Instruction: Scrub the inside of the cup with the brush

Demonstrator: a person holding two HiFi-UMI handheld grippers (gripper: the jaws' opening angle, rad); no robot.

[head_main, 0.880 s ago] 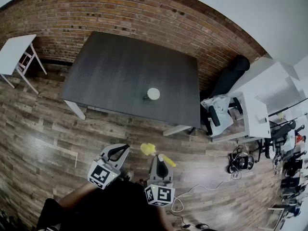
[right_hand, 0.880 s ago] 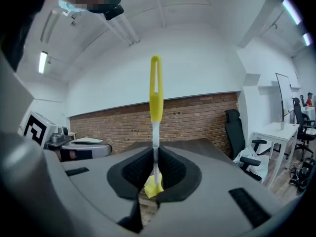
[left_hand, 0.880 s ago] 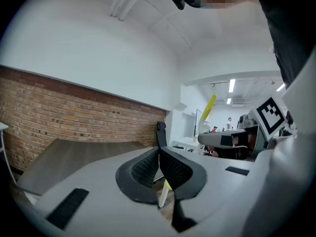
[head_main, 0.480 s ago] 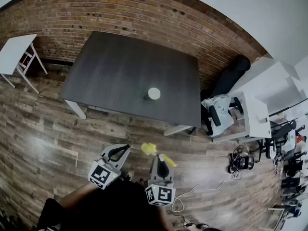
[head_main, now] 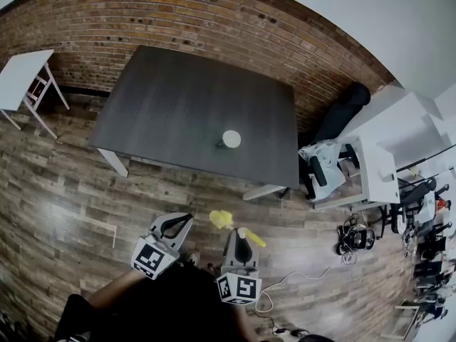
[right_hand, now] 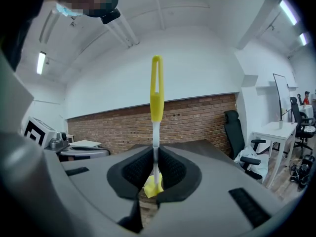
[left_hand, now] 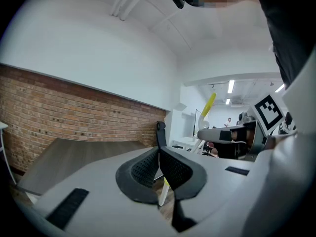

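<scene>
Right fingers (right_hand: pixel 134 176) around brush (right_hand: pixel 156 101) shaft

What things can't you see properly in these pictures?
- Inside of the cup: in the head view it is too small and far away to tell if it is clean or dirty.
- Bristle end of the brush: in the right gripper view it is mostly hidden behind the shut jaws of the right gripper.
- The cup does not show in either gripper view.
</scene>
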